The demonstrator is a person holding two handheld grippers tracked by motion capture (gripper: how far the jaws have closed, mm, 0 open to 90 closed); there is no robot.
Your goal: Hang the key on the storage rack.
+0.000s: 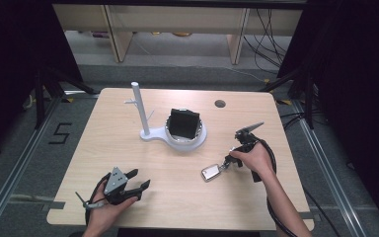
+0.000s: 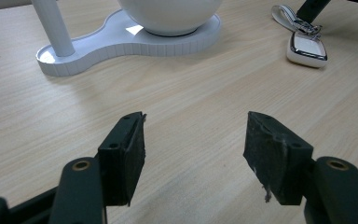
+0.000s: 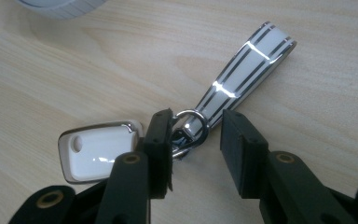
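Right gripper view puts the right tool (image 3: 193,140) low over the white, chrome-edged car key fob (image 3: 95,151), which lies flat on the pale wood-grain worktop (image 3: 74,70) with its metal ring (image 3: 191,130) and its white strap with dark stripes (image 3: 247,70) stretched toward the upper right of the frame. The jaws stand apart with the ring and the near end of the strap between them; the left jaw is against or just beside the ring and the fob's corner, the right jaw is clear of the strap, and no pad presses, so nothing is gripped. In my judgement the step is a pick-up at the ring. To do it well, the tool should shift slightly toward the strap so the ring sits midway between the pads, sink until the tips nearly meet the wood, and then close across the ring and strap root, not the fob's slick rounded shell, which would probably squirt out. A slow lift should follow, since the fob will swing under the ring. In the high view the fob (image 1: 210,172) lies at the lower right of centre, just left of the right hand (image 1: 250,157), well apart from the white stand with its upright post (image 1: 143,129) and bowl holding a black object (image 1: 184,123). The left tool (image 2: 193,154) rests wide open over bare wood with nothing between its jaws and need not move.
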